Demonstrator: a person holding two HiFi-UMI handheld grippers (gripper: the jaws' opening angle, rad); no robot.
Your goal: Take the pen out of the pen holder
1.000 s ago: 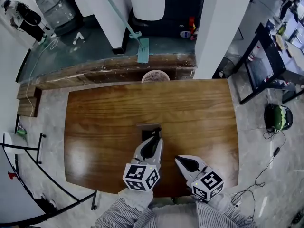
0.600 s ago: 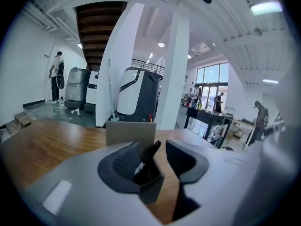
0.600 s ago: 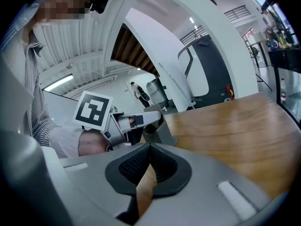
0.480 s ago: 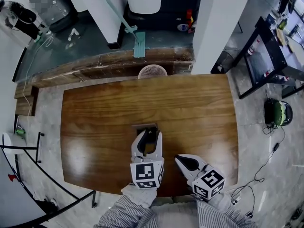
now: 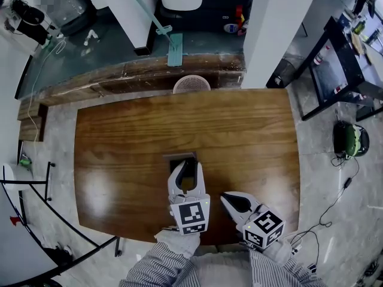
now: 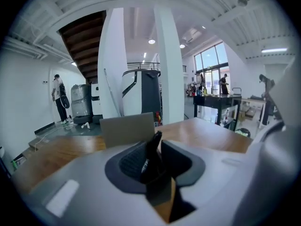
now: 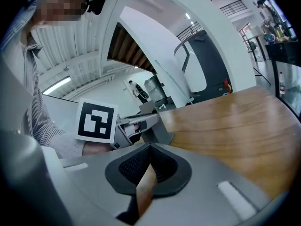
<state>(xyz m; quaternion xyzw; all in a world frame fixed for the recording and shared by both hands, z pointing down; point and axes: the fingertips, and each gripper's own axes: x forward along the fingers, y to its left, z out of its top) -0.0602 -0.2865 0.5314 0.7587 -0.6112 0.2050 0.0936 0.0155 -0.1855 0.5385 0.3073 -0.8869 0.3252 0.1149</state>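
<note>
The counter is made of glossy, grained wood, light being reflected in patches; the pen holder is finished matt grey.

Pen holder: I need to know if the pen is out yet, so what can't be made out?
- Head view: the left gripper, whose jaws have just been closing with the pen between them, covers the holder's near side.
- Left gripper view: the pads hide the pen's lower end; whether they press it is unclear; the holder's wall hides its inside.

No legible text or labels
</note>
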